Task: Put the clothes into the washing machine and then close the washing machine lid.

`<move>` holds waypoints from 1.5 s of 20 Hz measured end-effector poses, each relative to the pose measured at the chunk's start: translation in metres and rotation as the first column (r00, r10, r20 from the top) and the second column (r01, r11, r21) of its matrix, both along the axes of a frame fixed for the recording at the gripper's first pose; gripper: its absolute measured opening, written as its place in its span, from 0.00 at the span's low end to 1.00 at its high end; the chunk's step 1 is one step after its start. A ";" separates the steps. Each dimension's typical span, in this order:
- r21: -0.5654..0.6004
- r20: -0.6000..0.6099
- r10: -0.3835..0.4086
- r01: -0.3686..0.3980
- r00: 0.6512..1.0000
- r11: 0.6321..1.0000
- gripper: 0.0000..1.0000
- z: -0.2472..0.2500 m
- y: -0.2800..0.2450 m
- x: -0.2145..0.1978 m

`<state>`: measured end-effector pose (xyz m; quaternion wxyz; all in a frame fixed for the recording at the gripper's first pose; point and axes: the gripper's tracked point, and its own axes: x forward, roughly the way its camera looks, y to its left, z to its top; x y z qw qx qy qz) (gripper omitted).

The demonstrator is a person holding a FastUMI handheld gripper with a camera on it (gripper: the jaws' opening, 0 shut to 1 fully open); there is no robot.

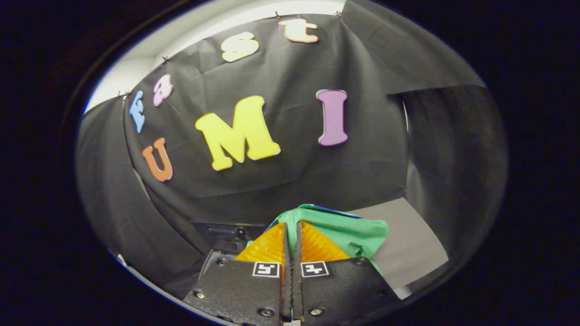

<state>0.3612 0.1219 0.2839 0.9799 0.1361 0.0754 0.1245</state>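
Gripper (292, 226) fingers pinching narrow on green garment (358, 233), cloth bunching just ahead & to right, hanging above grey surface (408, 244).

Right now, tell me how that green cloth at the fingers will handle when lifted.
The green cloth looks floppy: it bunches in soft folds just beyond the nearly closed fingers. It is probably light, being thin fabric. It will likely drape and sag rather than hold shape.
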 end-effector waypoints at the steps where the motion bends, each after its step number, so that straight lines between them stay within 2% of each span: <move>1: 0.006 0.016 0.015 -0.015 1.000 1.000 0.04 0.008 0.011 -0.004; 7: -0.031 0.123 0.129 -0.126 0.984 0.992 0.04 0.063 0.089 -0.025; 14: -0.075 0.157 0.257 -0.248 0.954 0.966 0.04 0.076 0.192 -0.026; 18: -0.094 0.090 0.308 -0.300 0.947 0.949 0.04 0.044 0.249 -0.013; 24: -0.133 -0.049 0.343 -0.347 0.938 0.929 0.04 -0.035 0.317 0.009; 30: -0.170 -0.189 0.331 -0.363 0.924 0.916 0.04 -0.113 0.351 0.044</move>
